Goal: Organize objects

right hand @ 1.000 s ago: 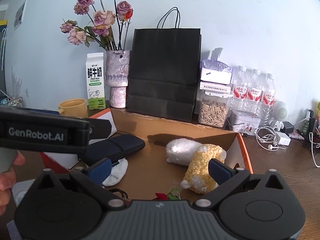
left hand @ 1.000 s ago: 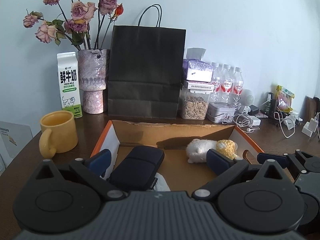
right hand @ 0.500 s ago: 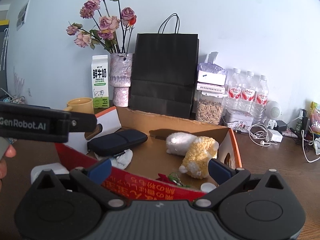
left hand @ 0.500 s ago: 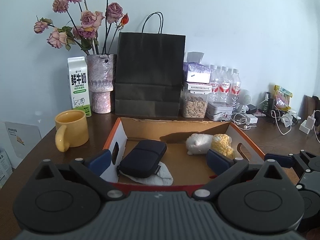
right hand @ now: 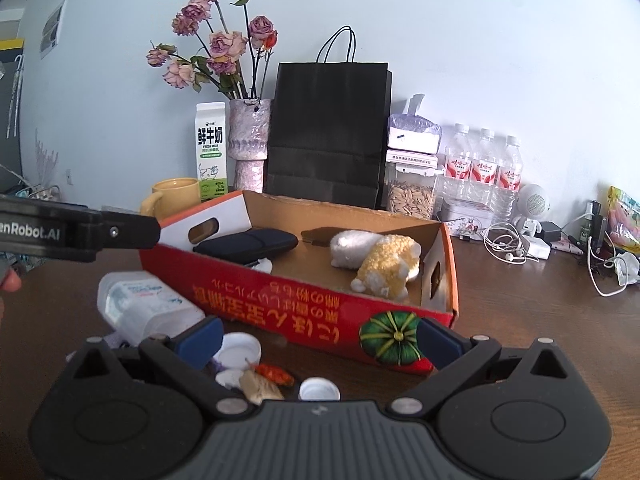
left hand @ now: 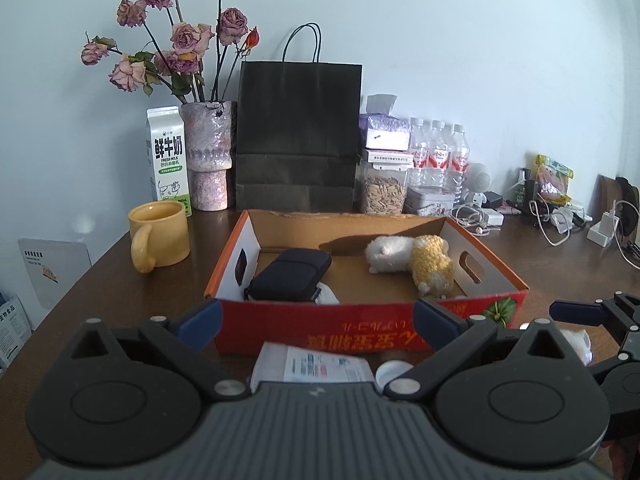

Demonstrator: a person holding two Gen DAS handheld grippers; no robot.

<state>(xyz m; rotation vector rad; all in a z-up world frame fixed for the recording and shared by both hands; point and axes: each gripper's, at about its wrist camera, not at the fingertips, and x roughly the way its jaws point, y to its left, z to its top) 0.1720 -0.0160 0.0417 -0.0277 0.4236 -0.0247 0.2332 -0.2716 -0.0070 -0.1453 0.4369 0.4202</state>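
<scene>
Two tools stand before the red cardboard box [left hand: 360, 328], both with jaws spread wide and holding nothing. The left tool [left hand: 316, 316] sits low over the desk [left hand: 120, 280], and just ahead of it a clear plastic bottle [right hand: 148, 308] with a white and blue label lies on its side; in the right wrist view its long axis runs from the far left toward the near right, one end close to the box's front wall. The right tool [right hand: 318, 336] hangs over a small litter of white caps [right hand: 240, 348], a crumpled beige wrapper and an orange scrap [right hand: 274, 374] on the desk, all outside the box.

The box is shallow, open-topped, with an orange rim, upside-down yellow print and a green pumpkin picture on its near wall. Inside at the left lies a dark blue zip pouch [left hand: 288, 276], flat, its long axis running from the near left corner toward the far middle, resting partly on a white cloth [left hand: 328, 296]. At the right lie a white plush toy [left hand: 388, 252] and a yellow plush toy [left hand: 432, 268], touching each other.

Behind the box stand a yellow mug [left hand: 160, 236], a milk carton [left hand: 168, 160], a vase of dried roses [left hand: 208, 156] and a black paper bag [left hand: 298, 136]
</scene>
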